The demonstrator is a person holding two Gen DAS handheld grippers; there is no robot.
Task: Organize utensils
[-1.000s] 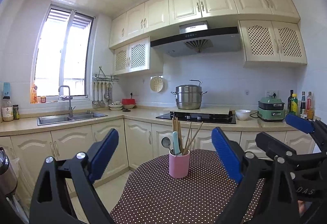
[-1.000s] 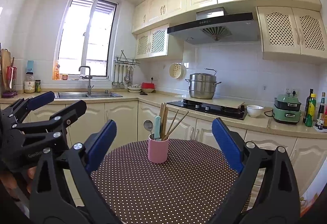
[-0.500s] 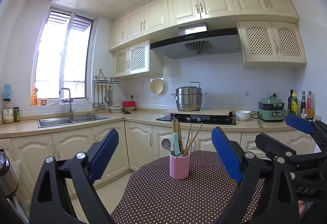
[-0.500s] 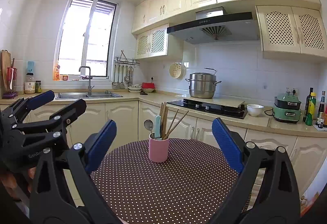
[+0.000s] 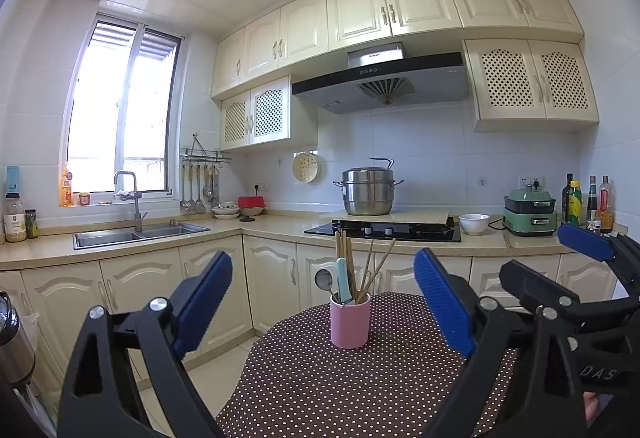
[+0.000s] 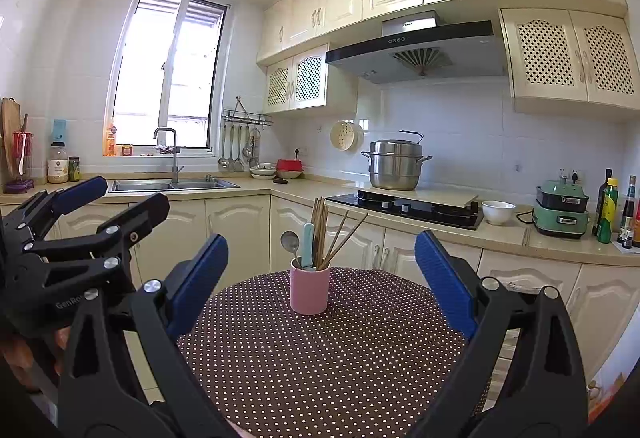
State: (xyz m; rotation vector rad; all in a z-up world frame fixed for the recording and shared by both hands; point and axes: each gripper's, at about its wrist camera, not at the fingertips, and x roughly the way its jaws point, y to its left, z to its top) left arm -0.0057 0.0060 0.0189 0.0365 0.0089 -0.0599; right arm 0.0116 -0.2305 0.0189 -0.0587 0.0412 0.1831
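Both grippers, left [image 5: 322, 302] and right [image 6: 320, 278], gape wide, empty. Pink cup [image 6: 310, 290] stands mid-table [image 6: 320, 358], holding spoon [image 6: 291, 243] and chopsticks [image 6: 320, 226]. Sticks likely light, stiff, slick; pinch near tops.

This is looking like a home kitchen. Cream cupboards [image 5: 420, 2] are running along two walls above a beige counter [image 5: 280, 226], and a range hood [image 5: 380, 82] is hanging over a black hob [image 5: 384, 230] where a steel steamer pot [image 5: 368, 192] is sitting. A double sink [image 5: 140, 232] with a tap is lying under a bright window [image 5: 120, 110], ladles [image 5: 198, 190] are hanging from a wall rack, and bottles [image 5: 588, 200] are standing beside a green cooker [image 5: 530, 212]. A small table with a dotted cloth [image 6: 328, 350] is carrying a pink cup [image 6: 310, 290] of chopsticks and spoons.
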